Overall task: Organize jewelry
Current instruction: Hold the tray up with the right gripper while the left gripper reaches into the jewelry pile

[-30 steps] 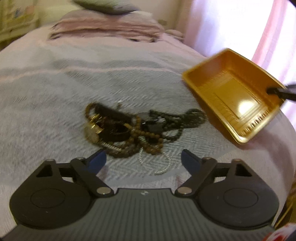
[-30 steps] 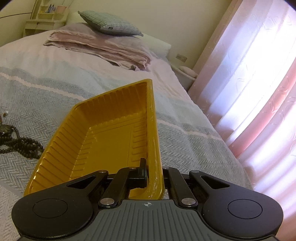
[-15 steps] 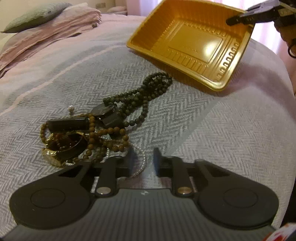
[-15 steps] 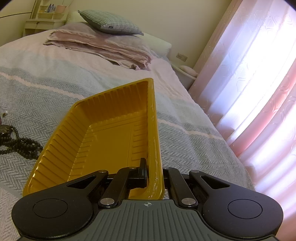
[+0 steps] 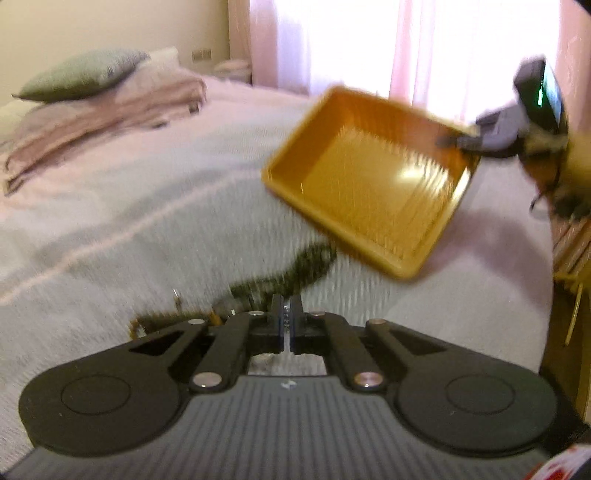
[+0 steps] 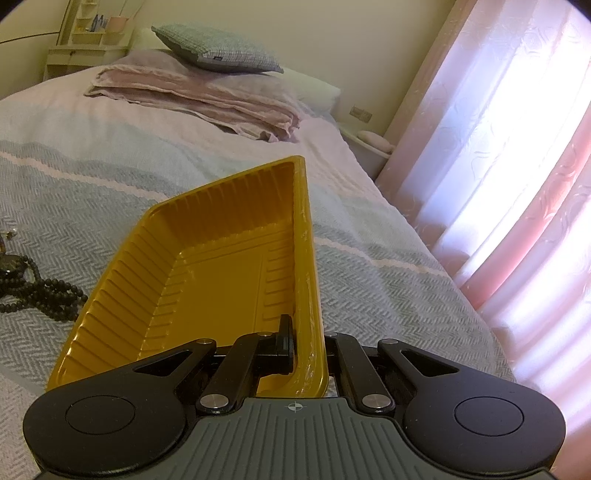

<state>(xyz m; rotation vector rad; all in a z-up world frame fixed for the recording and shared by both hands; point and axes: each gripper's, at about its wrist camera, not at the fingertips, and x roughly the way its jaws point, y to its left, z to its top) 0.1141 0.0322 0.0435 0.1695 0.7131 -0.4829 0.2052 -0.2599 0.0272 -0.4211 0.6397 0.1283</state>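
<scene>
My right gripper (image 6: pixel 308 345) is clamped on the rim of the yellow tray (image 6: pixel 221 273), tilted above the bedspread (image 6: pixel 369 280) and holding nothing. My left gripper (image 5: pixel 286 325) is pressed closed; whether it pinches anything is unclear. Dark beads (image 5: pixel 295 269) blur at lower centre of the left view and lie sharp at the right view's left edge.

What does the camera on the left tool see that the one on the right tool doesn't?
Only the left view shows the left gripper, jaws closed, and the right gripper from outside, gripping the tray's edge. It is blurred.

Only the right view shows a shelf behind the bed and the tray wall clamped between that gripper's own jaws, close up.

Both show the yellow tray, empty, the dark bead necklace on the bedspread, the grey pillow and the pink curtains.
</scene>
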